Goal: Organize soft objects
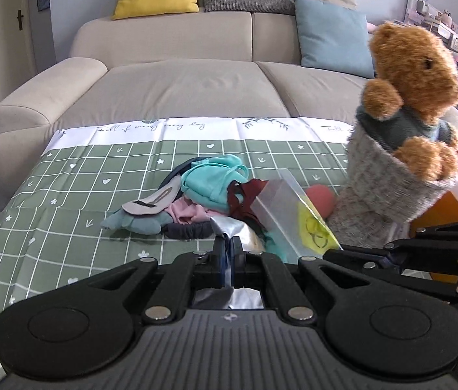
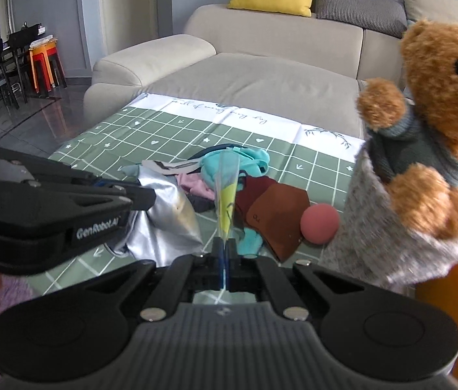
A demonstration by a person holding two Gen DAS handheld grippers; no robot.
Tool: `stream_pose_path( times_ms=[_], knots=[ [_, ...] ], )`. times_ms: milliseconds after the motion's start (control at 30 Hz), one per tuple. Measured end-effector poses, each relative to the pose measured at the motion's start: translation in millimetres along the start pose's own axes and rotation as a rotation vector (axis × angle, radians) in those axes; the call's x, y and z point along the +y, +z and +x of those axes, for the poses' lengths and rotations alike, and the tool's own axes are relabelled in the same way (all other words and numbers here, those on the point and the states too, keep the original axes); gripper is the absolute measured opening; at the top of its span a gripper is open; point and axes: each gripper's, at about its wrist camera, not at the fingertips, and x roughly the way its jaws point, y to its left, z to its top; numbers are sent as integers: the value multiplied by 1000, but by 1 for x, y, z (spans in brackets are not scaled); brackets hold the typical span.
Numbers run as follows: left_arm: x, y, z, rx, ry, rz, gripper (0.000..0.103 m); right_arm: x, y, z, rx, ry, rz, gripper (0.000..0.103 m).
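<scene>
Silver, crinkled bag material (image 2: 164,214) is pinched between the closed fingers of the left hand-held gripper (image 1: 228,250), and clear plastic from the same bag's opposite lip, bearing a yellow printed mark (image 1: 313,227), is pinched in the closed right hand-held gripper (image 2: 224,253). The two grippers stand side by side at the near edge of the surface (image 1: 66,175), the left one to the left of the right one, so the bag mouth appears to lie between them, facing the pile.

The pile of soft clothing (image 1: 209,182) lies directly ahead of both grippers, on the green checked cloth, just beyond the bag. A pink ball (image 2: 320,224) rests right of the pile, touching a grey knitted stocking (image 2: 375,227) that holds a brown teddy bear (image 2: 440,81).

Judgement: neither gripper is free; one must release before any garment can be loaded
</scene>
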Motion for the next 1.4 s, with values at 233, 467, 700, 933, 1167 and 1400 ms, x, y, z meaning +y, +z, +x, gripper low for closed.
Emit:
stream_pose_path(
  times_ms=[233, 467, 700, 933, 1167, 1400],
  knots=[
    [-16, -12, -30, 4, -29, -14, 2, -14, -20, -46, -13, -3, 5, 0],
    [-41, -18, -58, -24, -60, 31, 2, -24, -34, -83, -29, -15, 0, 0],
    [-67, -20, -78, -41, -84, 68, 2, -40, -49, -120, -53, -46, 41, 0],
    [-93, -20, -93, -43, -146, 99, 2, -65, -71, -153, -78, -116, 84, 0],
    [-129, -10, -95, -41, -223, 141, 2, -94, -88, -176, -79, -185, 120, 0],
    [-167, 0, -89, -32, -297, 176, 2, -122, -108, -195, -81, -246, 163, 0]
  ],
)
